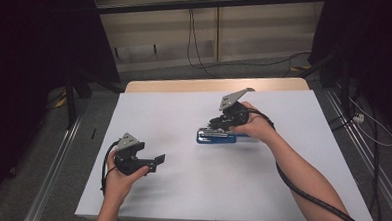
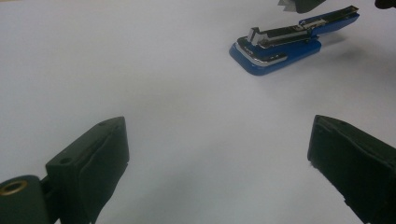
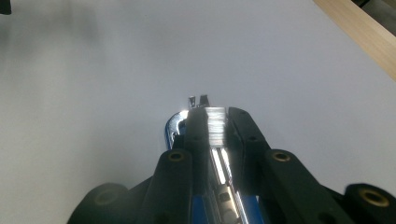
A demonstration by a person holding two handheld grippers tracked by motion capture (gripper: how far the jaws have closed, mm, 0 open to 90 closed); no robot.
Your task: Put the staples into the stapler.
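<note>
Currently the right gripper (image 1: pixel 222 127) is clamped on the blue stapler (image 2: pixel 280 45), 2 jaws pinching its metal top; squeeze should be kept centred. The left gripper (image 1: pixel 158 160) is held apart, stapler ahead-right.

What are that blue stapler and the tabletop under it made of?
The stapler looks like glossy blue plastic or painted metal with a chrome-bright metal top rail, judging by its sharp reflections. The table seems to be a matte white sheet with no glare; its pale wooden edge shows at the far side.
</note>
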